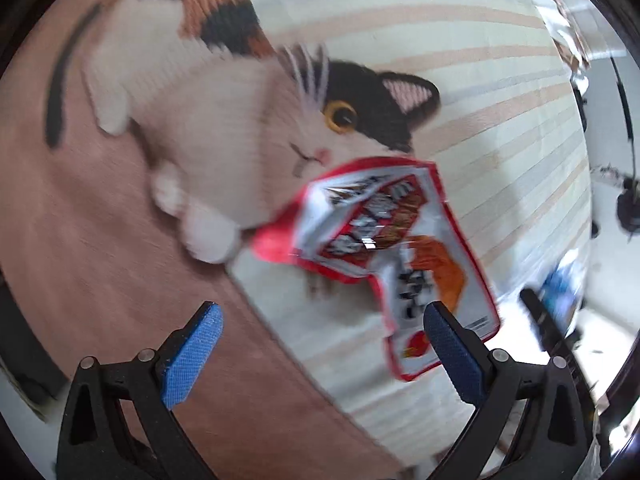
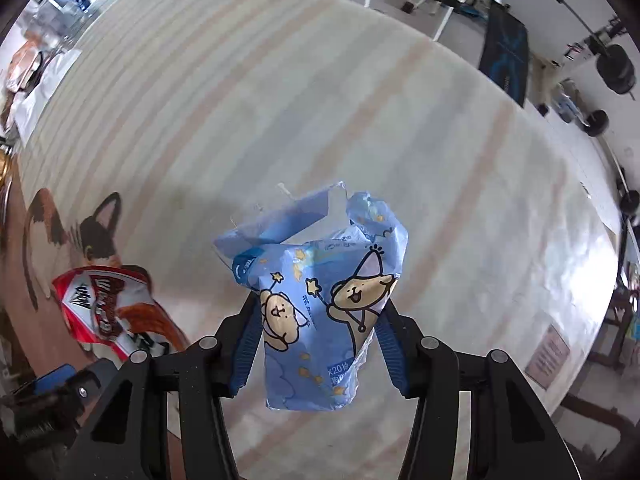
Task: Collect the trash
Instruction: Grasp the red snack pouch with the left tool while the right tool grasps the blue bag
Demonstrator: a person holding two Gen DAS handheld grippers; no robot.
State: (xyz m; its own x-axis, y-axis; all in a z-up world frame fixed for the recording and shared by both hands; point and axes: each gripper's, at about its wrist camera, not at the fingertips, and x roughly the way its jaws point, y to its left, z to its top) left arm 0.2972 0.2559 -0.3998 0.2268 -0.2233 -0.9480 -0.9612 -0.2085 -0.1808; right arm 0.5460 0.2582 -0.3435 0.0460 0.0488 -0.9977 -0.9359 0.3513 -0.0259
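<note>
A red and white snack wrapper [image 1: 384, 240] lies on the striped rug with a calico cat picture [image 1: 240, 120]. My left gripper [image 1: 324, 316] is open just short of the wrapper, its right finger over the wrapper's near corner. The wrapper also shows in the right wrist view [image 2: 108, 308] at the left. My right gripper [image 2: 316, 312] is shut on a crumpled blue tissue packet [image 2: 320, 300] with cartoon animals, held above the rug [image 2: 360, 120].
Brown floor [image 1: 80, 260] borders the rug on the left. Table legs [image 2: 440, 20], a dark mat [image 2: 506, 56] and weights [image 2: 616, 68] stand beyond the rug's far edge. Clutter [image 2: 32, 68] lies at the far left.
</note>
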